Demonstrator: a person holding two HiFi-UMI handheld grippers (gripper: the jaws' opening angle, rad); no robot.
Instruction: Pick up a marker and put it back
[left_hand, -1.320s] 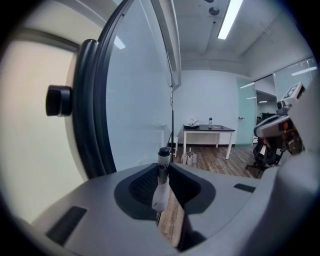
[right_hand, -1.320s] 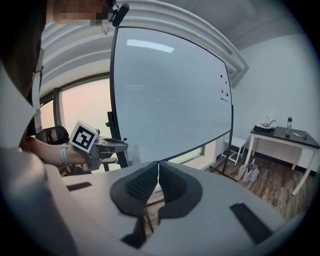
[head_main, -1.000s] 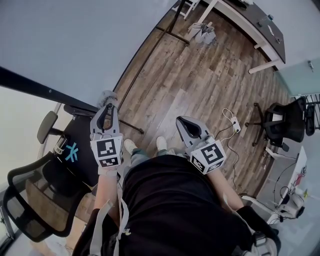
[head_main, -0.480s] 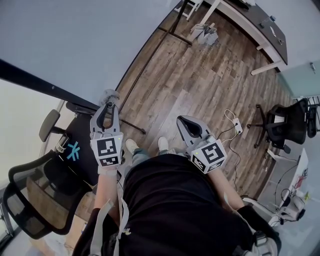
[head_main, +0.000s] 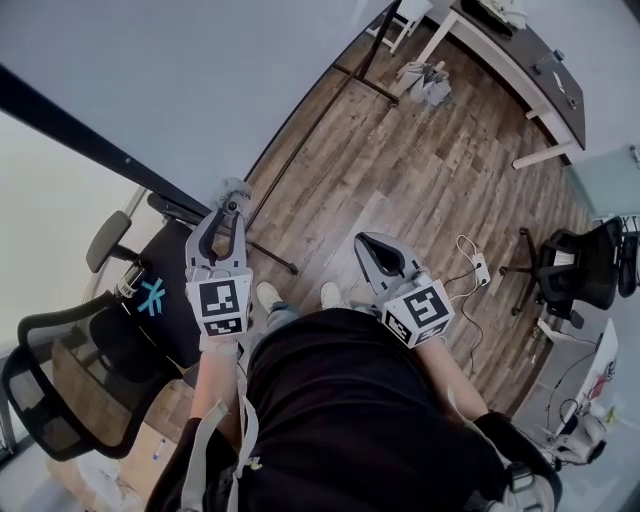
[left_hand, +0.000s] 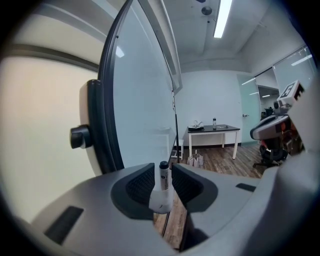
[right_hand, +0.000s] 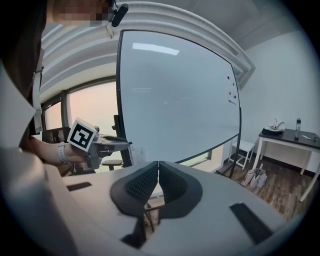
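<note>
Beside the whiteboard (left_hand: 142, 95), the left hand-held gripper (left_hand: 163, 176) clamped a marker (left_hand: 163, 186) upright between its jaws, dark end uppermost, white barrel pinched between the ribbed pads. The right hand-held gripper (right_hand: 158, 175) hung apart from it above the wood floor (head_main: 420, 160), its jaws pressed together with nothing between them. An office chair (head_main: 70, 385) stood at the person's left.

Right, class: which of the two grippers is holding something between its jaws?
The left gripper: its jaws clamp an upright white marker with a dark top. The right gripper's jaws meet on nothing.
</note>
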